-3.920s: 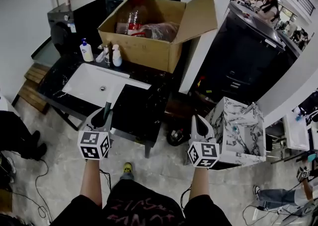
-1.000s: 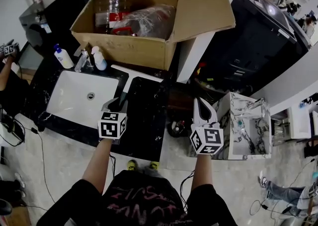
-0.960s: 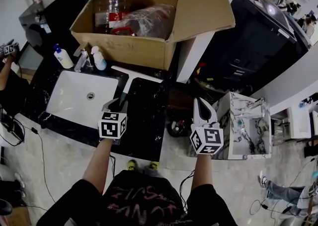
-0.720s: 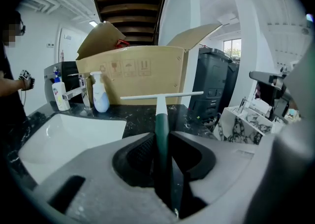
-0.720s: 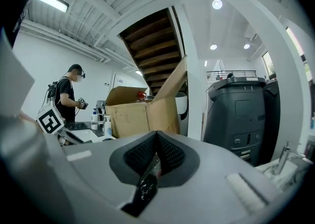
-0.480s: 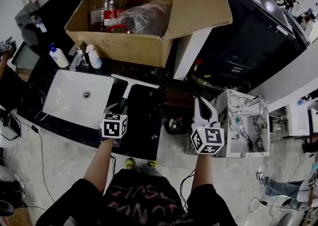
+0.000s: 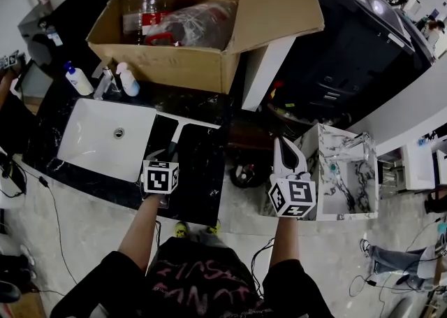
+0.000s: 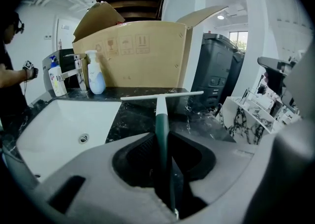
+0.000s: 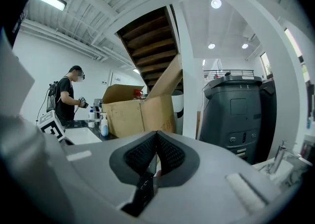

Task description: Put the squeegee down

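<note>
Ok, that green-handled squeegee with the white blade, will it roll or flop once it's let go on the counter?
Probably stiff: the green-handled squeegee with the white crossbar blade juts straight from the left hand-held gripper without sagging. Its T shape should stop it rolling on the black marble countertop. It looks slim, so likely light.

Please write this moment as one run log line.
left gripper: shut on squeegee | squeegee: over black counter | right gripper: shut

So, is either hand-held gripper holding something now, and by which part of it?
The left hand-held gripper holds the squeegee by its dark green handle. The right hand-held gripper is shut on nothing.
</note>
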### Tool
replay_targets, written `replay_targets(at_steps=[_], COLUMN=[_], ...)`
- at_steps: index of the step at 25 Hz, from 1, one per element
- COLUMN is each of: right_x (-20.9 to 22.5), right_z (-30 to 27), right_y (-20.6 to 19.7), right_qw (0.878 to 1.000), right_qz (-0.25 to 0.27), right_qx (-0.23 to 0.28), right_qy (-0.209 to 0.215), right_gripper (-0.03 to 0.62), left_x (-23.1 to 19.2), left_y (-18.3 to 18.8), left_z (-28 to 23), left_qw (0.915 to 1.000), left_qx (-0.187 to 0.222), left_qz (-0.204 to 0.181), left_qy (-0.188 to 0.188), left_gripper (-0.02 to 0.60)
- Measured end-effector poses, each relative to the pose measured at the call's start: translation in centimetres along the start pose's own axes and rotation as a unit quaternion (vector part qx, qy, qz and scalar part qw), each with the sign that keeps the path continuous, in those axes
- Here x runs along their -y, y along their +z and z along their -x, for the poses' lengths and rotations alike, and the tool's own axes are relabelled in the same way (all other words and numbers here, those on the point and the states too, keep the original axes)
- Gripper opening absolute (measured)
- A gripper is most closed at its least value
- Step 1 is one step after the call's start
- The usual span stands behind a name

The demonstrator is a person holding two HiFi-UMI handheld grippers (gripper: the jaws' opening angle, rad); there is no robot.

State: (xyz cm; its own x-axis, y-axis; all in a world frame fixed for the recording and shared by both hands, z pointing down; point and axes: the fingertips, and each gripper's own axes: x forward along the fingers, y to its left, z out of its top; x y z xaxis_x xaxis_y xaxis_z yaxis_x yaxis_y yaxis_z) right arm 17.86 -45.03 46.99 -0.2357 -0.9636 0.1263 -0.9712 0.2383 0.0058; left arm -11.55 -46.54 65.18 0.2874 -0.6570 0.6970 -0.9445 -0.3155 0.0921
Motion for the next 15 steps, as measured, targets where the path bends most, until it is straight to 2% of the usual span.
replay_targets(at_steps=[7, 15], right_x=[0.7, 0.7], right_z=[0.1, -0.1], right_y=[-0.5, -0.6], right_qw=[1.0, 1.0], right_qz=[-0.002, -0.002], right_qx=[-0.004, -0.006], right_qy=[-0.005, -0.003], right_gripper=[0.011, 0.011], left_x=[0.4, 0.4], left_y=[-1.4, -1.8], left_z=[-1.1, -1.3], left_qw=[0.9996, 0.9994], left_qx=[-0.023, -0.031], left_qz=[-0.017, -0.014], left_qy=[0.002, 0.0], left_gripper=[0.103, 0.104])
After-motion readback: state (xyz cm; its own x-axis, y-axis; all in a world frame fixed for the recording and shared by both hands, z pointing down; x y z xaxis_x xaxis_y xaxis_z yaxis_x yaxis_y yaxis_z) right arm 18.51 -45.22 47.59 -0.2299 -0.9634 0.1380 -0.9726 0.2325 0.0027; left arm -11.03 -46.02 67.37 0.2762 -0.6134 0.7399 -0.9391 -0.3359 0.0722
